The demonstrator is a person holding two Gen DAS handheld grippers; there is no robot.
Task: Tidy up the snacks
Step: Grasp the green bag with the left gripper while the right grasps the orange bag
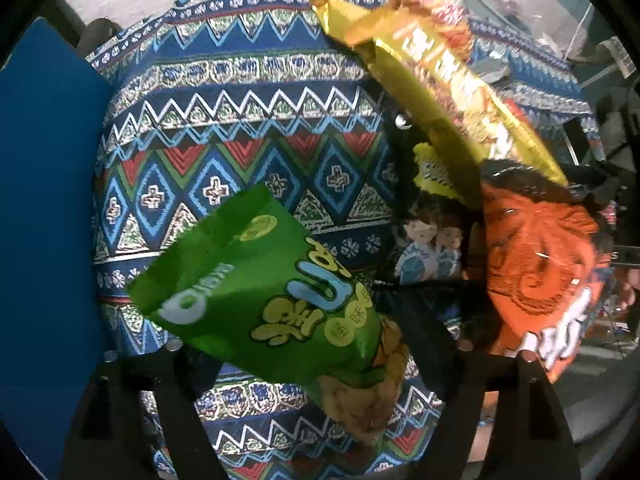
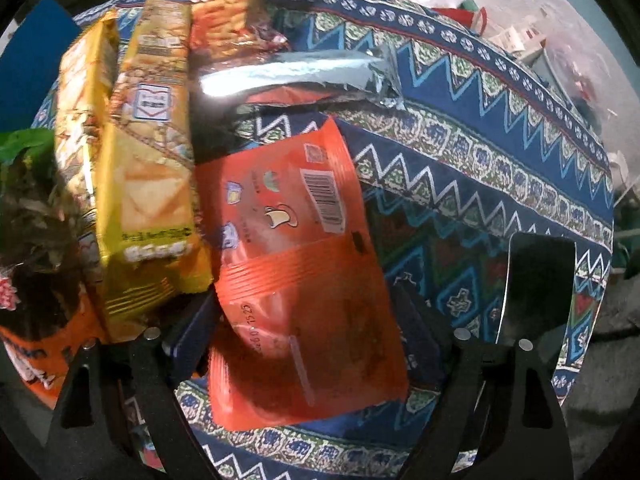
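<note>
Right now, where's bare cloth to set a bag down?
Free: patterned cloth between the blue board, green bag and yellow pack; also cloth right of the orange packet. Crowded: the snack pile left of that packet.

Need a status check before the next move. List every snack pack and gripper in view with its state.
green snack bag: sealed, between the left gripper's fingers, whether gripped is unclear.
orange packet: sealed, back side up, between the right gripper's fingers.
yellow cracker pack: sealed, lying on other packs.
silver foil pack: sealed, lying flat.
left gripper: grip unclear.
right gripper: grip unclear.
</note>
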